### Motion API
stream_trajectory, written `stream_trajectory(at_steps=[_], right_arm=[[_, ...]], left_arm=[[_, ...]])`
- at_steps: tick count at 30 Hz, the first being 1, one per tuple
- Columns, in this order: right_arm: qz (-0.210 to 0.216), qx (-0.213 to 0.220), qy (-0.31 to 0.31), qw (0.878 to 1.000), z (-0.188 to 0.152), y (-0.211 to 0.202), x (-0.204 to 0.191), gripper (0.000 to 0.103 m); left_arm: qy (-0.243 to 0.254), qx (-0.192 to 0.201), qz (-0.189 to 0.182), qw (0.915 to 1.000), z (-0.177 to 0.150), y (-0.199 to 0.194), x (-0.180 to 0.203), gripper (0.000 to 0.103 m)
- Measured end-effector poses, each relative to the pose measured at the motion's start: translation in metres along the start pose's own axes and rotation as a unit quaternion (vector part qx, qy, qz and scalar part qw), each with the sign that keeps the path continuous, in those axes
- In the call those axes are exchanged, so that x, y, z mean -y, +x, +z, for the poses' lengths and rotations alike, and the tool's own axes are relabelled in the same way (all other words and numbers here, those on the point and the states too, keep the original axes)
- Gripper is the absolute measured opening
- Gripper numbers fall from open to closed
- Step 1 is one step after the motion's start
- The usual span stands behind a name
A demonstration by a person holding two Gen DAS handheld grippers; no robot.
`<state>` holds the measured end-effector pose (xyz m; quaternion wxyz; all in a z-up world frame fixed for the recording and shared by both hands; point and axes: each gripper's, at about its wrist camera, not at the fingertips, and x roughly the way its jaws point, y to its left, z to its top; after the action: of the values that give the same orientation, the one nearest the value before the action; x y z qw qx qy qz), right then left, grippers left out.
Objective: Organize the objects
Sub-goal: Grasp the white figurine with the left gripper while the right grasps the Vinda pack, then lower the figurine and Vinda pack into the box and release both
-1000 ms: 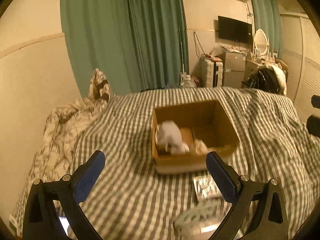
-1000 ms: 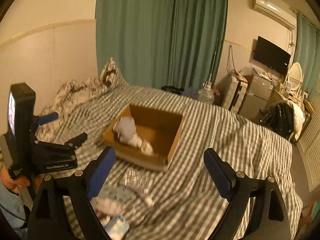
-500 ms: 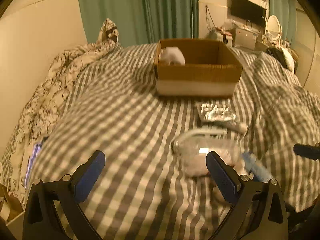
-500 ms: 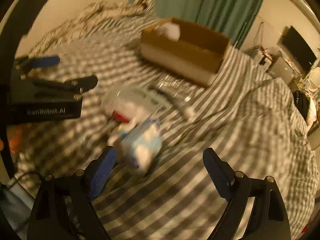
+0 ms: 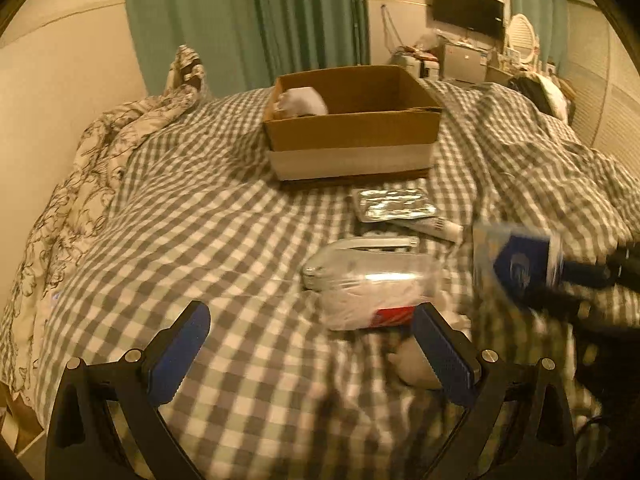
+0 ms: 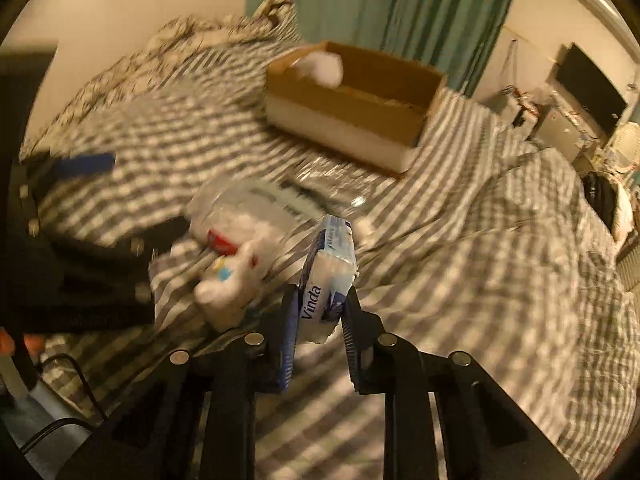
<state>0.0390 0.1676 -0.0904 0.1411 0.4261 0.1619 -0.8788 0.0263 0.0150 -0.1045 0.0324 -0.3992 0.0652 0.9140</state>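
R gripper (image 6: 319, 316) clamped on tissue pack (image 6: 326, 276); L gripper (image 5: 308, 344) wide open, holding nothing.

My R jaws pinch the blue-and-white Vinda pack by its near end, the pack standing on edge and lifted off the checked bedspread (image 6: 480, 280). At 10 o'clock from it, just beside, lies a small white bottle (image 6: 230, 286), w/ a clear plastic bag (image 6: 240, 216) past that. The cardboard box (image 6: 352, 100) sits at 12 o'clock, well apart, 1 white bundle (image 6: 326, 66) inside at its left end. From my L cam: bag at 1 o'clock near the R finger, foil blister sheet (image 5: 394, 205) and a tube (image 5: 434, 226) between bag and box. Floral duvet (image 5: 80, 184) at 10 o'clock.
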Motion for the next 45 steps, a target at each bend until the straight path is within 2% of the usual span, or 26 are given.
stream_trajectory(at_steps=[6, 12, 15, 17, 20, 22, 24, 30, 34, 41, 45], right_arm=[[-0.027, 0.023, 0.029, 0.999, 0.009, -0.015, 0.026, 0.02], [-0.025, 0.025, 0.044, 0.998, 0.006, -0.016, 0.036, 0.02], [-0.024, 0.025, 0.045, 0.998, 0.004, -0.017, 0.037, 0.02], [-0.024, 0.026, 0.047, 0.998, 0.003, -0.017, 0.038, 0.02], [-0.025, 0.027, 0.05, 0.998, 0.001, -0.018, 0.041, 0.02], [-0.029, 0.028, 0.052, 0.998, 0.001, -0.02, 0.042, 0.02], [-0.031, 0.03, 0.053, 0.998, 0.0, -0.023, 0.043, 0.02], [-0.039, 0.04, 0.051, 0.997, 0.004, -0.033, 0.044, 0.019], [-0.036, 0.058, 0.044, 0.997, 0.017, -0.045, 0.046, 0.019], [-0.045, 0.123, 0.015, 0.991, 0.072, -0.072, 0.05, 0.018], [-0.047, 0.166, 0.005, 0.985, 0.118, -0.084, 0.057, 0.017]], left_arm=[[0.025, -0.002, -0.03, 0.9992, 0.001, -0.001, 0.024, 0.103], [0.046, -0.015, -0.05, 0.9976, -0.003, 0.007, 0.043, 0.103], [0.051, -0.028, -0.065, 0.9962, -0.006, 0.016, 0.052, 0.099], [0.054, -0.042, -0.079, 0.9945, -0.009, 0.023, 0.057, 0.092], [0.06, -0.061, -0.097, 0.9916, -0.015, 0.033, 0.063, 0.077], [0.064, -0.073, -0.103, 0.9899, -0.019, 0.04, 0.065, 0.056], [0.066, -0.083, -0.111, 0.9881, -0.021, 0.045, 0.065, 0.046], [0.07, -0.061, -0.11, 0.9895, -0.014, 0.028, 0.058, 0.045], [0.066, -0.03, -0.114, 0.9909, 0.009, 0.01, 0.048, 0.045], [0.05, 0.039, -0.108, 0.9921, 0.081, -0.015, 0.02, 0.045], [0.036, 0.078, -0.093, 0.9919, 0.134, -0.018, 0.001, 0.045]])
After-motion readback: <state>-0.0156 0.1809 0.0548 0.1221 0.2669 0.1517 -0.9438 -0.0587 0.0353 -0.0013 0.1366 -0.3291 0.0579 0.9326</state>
